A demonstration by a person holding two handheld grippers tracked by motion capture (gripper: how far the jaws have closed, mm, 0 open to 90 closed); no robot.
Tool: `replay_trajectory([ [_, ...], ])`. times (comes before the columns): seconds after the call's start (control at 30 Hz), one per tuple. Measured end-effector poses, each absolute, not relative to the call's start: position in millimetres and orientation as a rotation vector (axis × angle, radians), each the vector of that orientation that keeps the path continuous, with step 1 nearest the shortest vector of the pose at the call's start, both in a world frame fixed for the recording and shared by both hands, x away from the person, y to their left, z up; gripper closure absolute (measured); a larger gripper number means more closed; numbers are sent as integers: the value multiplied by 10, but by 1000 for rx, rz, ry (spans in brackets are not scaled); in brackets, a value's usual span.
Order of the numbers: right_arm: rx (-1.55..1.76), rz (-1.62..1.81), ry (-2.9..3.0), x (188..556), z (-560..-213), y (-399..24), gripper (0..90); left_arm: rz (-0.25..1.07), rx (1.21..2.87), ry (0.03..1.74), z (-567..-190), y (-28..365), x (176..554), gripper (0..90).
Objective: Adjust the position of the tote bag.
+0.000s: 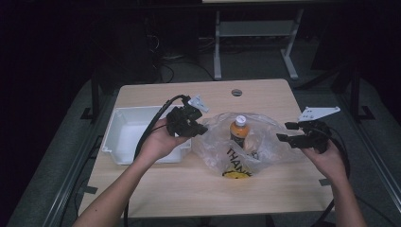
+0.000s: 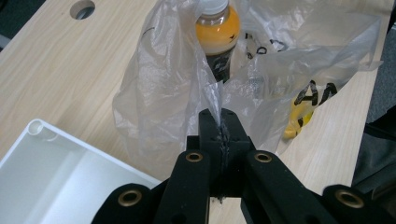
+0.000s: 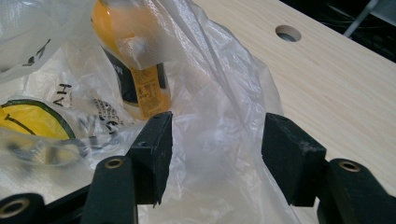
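A: High view, centre of frame: clear plastic bag (image 1: 246,142) lying on the wooden tabletop (image 1: 156,189), black lettering and a yellow print low on its front. What sits inside?

B: An orange drink bottle (image 1: 239,130), white cap, dark label, standing upright in the bag's middle. Left gripper view has it at top centre, seen through the film (image 2: 218,32).

A: Left tool?

B: Left tool (image 1: 201,130) sits just left of the bag in the high view, hand wrapped round its body. In its own view the jaws are pressed together with a pinch of the bag's edge (image 2: 212,93) caught between the pads; the film rises from the nip in a creased fold.

A: And the right tool?

B: Right tool (image 1: 285,132) at the bag's right edge, jaws parted. In its own view the two black pads (image 3: 156,149) stand apart at lower centre with loose film bulging between them; not pressing on it. Bottle is at upper left there (image 3: 135,60).

A: Anything else on the tabletop?

B: White tray (image 1: 116,137) at left of the high view, just beside the left hand; its corner shows lower left in the left gripper view (image 2: 42,158). A round cable hole (image 1: 237,92) near the far edge, well apart from the bag
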State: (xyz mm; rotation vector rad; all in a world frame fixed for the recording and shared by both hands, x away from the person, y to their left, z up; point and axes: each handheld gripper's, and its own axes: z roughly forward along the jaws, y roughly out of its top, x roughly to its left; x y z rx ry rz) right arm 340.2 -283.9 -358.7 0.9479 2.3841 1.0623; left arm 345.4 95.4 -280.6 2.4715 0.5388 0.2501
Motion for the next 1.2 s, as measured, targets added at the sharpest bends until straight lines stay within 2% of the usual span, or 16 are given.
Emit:
replay_trajectory([
  [0.3,875,1036,2422,3531,-3493,-2581,427,240,2467,533,-2815,986,3464,899],
  [0.57,838,1007,2477,3655,-3480,-2420,482,241,2464,524,-2817,990,3471,899],
  [0.7,821,987,2532,3743,-3491,-2348,600,240,2465,530,-2831,993,3492,899],
  [0.77,821,980,2542,3752,-3495,-2336,612,239,2464,534,-2834,993,3497,899],
  [0.8,816,961,2548,3774,-3499,-2306,675,240,2461,534,-2836,996,3503,899],
  [0.9,816,941,2549,3795,-3500,-2276,765,239,2461,539,-2840,1000,3514,899],
  [0.93,816,941,2549,3795,-3500,-2276,765,239,2461,539,-2840,1000,3514,899],
  [1.0,801,922,2556,3818,-3509,-2266,868,240,2454,549,-2846,1011,3532,900],
  [1.2,822,951,2549,3836,-3486,-2278,897,234,2452,565,-2860,1037,3596,900],
])
